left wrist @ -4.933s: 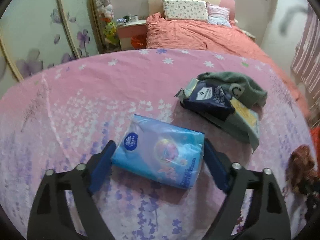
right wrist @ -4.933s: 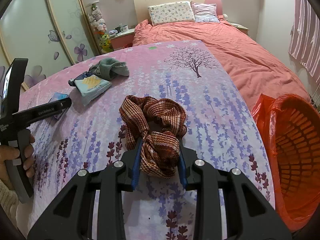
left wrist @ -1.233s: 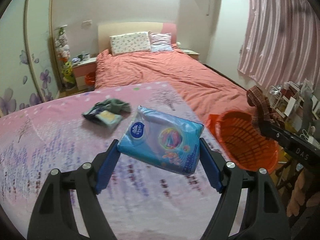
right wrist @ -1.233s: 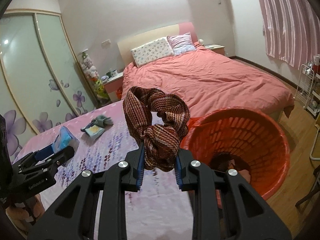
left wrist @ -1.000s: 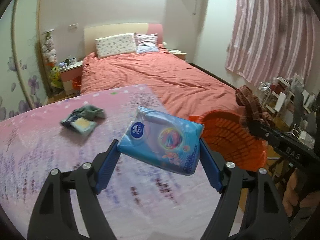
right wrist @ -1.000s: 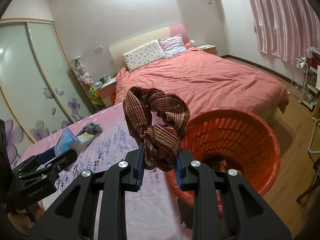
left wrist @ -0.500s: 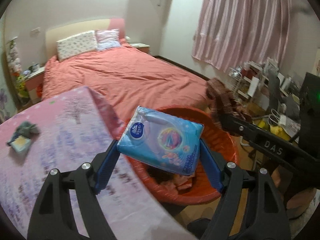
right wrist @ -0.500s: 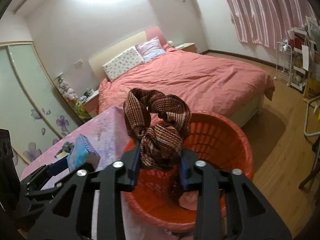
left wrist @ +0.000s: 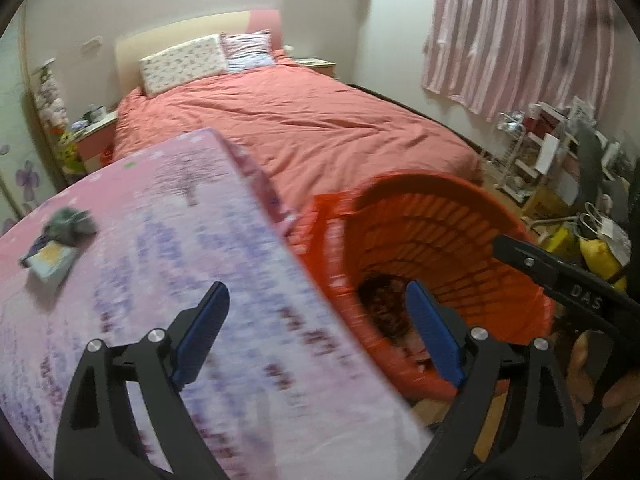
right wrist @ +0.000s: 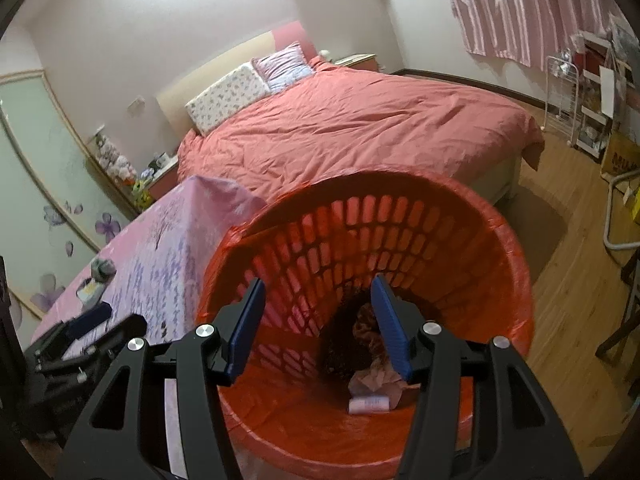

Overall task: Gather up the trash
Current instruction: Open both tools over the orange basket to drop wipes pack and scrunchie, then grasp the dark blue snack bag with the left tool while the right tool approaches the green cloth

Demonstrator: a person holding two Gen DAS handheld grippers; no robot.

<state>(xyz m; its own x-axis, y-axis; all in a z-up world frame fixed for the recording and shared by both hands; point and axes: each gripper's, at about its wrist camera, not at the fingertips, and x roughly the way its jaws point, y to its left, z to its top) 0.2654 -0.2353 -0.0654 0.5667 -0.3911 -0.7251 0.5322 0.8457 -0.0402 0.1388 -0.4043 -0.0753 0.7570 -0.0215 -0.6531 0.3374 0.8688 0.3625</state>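
both tools are spreading with nothing between their pads: the left tool (left wrist: 316, 328) over the table's (left wrist: 160, 264) edge, the right tool (right wrist: 316, 320) above the orange basket (right wrist: 516, 280). inside the basket lie a brown patterned cloth (right wrist: 360, 332) and pink scraps. behind stands a bed (right wrist: 360, 120) with a coral cover, beside pink curtains (left wrist: 520, 32).

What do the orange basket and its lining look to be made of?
The orange slotted basket looks like rigid moulded plastic: even rows of slots, smooth rim. The orange liner looks like thin glossy plastic film, wrinkled and shiny over the rim and floor.
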